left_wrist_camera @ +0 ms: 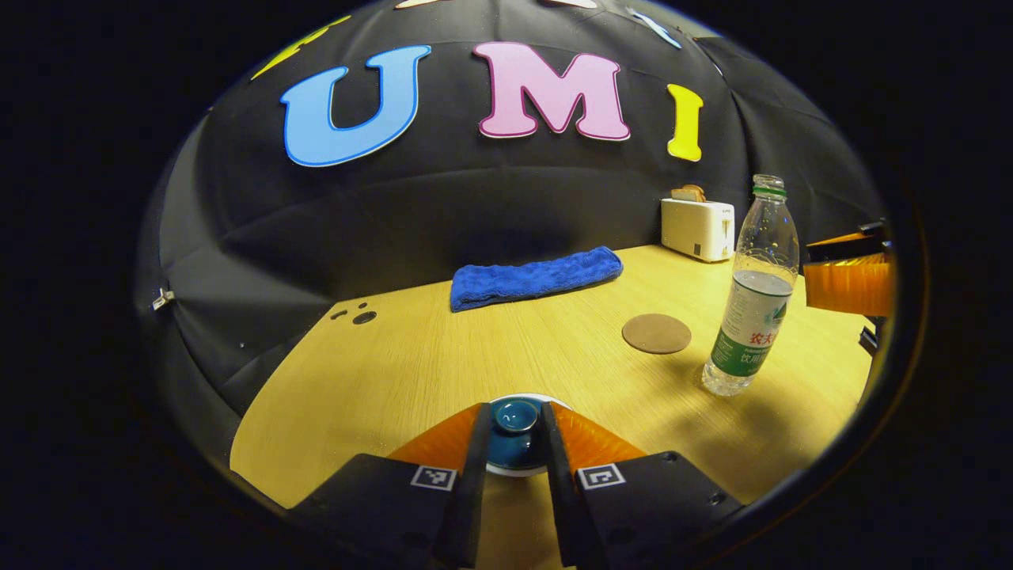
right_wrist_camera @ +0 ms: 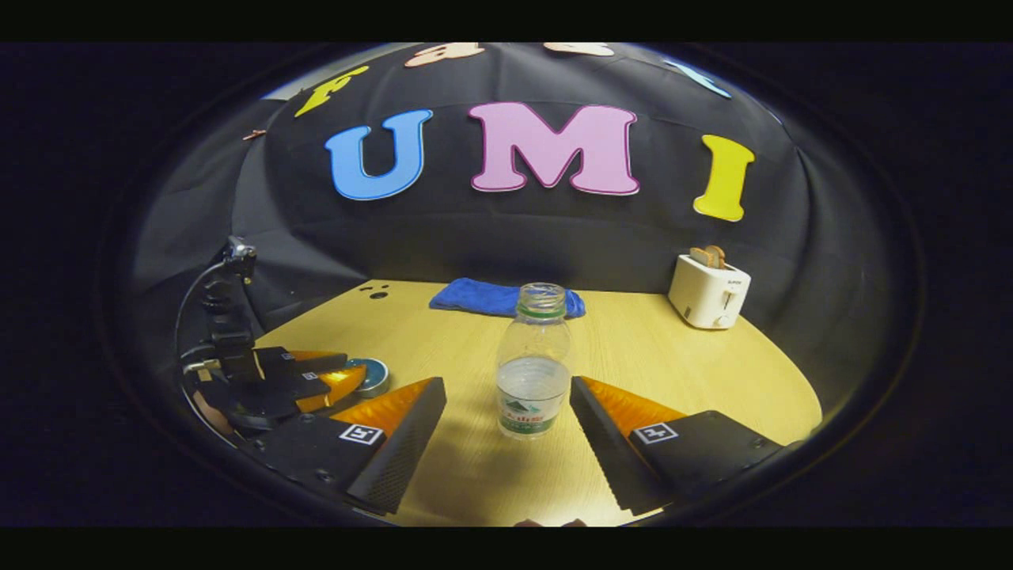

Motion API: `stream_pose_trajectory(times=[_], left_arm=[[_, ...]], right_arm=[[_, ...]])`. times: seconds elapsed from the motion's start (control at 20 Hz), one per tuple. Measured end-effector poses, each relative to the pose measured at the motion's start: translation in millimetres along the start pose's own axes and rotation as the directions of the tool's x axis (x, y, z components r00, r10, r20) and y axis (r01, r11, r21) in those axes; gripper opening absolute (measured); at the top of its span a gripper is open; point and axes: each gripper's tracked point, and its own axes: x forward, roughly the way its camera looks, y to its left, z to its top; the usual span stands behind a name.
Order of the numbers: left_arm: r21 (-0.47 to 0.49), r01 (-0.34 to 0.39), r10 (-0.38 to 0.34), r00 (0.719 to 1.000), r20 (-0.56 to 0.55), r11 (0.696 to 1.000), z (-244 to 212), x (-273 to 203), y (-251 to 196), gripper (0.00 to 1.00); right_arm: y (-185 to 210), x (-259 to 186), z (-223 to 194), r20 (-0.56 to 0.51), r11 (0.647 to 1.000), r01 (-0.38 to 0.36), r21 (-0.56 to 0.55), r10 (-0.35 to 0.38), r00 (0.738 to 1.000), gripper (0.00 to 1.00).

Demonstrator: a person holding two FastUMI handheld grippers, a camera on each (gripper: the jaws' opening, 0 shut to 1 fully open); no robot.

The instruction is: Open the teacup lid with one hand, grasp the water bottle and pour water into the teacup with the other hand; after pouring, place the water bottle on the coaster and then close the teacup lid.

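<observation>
Your left gripper has its jaws closed in tight on the blue knob of the teacup lid, and the lid sits low on the near edge of the bench. Your right gripper has its jaws wide apart, one on each side of the water bottle, not touching it. The bottle stands upright, cap off, partly full. In the left gripper view the round brown coaster lies just left of the bottle. Further back you've got a folded blue towel and a white toaster at the far right.
</observation>
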Motion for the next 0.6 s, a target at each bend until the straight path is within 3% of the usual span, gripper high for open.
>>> stream_pose_trajectory(times=[0.05, 0.15, 0.2, 0.25, 0.35, 0.6], left_arm=[[0.004, 0.001, -0.001, 1.000, 0.001, 1.000, 1, 1, -1, 0.51], [0.008, 0.002, -0.002, 1.000, 0.005, 1.000, 2, 2, -2, 0.32], [0.006, 0.002, -0.002, 1.000, 0.006, 1.000, 1, 4, -2, 0.38], [0.001, 0.001, -0.001, 1.000, 0.003, 1.000, 0, 4, -1, 0.32], [-0.004, 0.007, -0.007, 1.000, 0.003, 1.000, -1, 4, -2, 0.35], [-0.009, -0.001, 0.001, 1.000, 0.019, 1.000, 2, 3, -2, 0.28]], right_arm=[[0, 1, 0, 0.000, 1.000, 0.002, -0.001, -0.002, 1.000, 0.98], [-1, 3, -1, 0.002, 1.000, 0.005, -0.002, -0.005, 1.000, 0.98], [-2, 3, -2, 0.001, 1.000, 0.006, -0.001, -0.006, 1.000, 0.98], [-3, 4, -3, 0.000, 1.000, 0.006, 0.002, -0.006, 1.000, 0.98], [-3, 8, -4, -0.001, 1.000, 0.006, 0.008, -0.006, 1.000, 0.98], [-2, 16, -7, 0.007, 1.000, 0.012, 0.008, -0.012, 1.000, 0.98]])
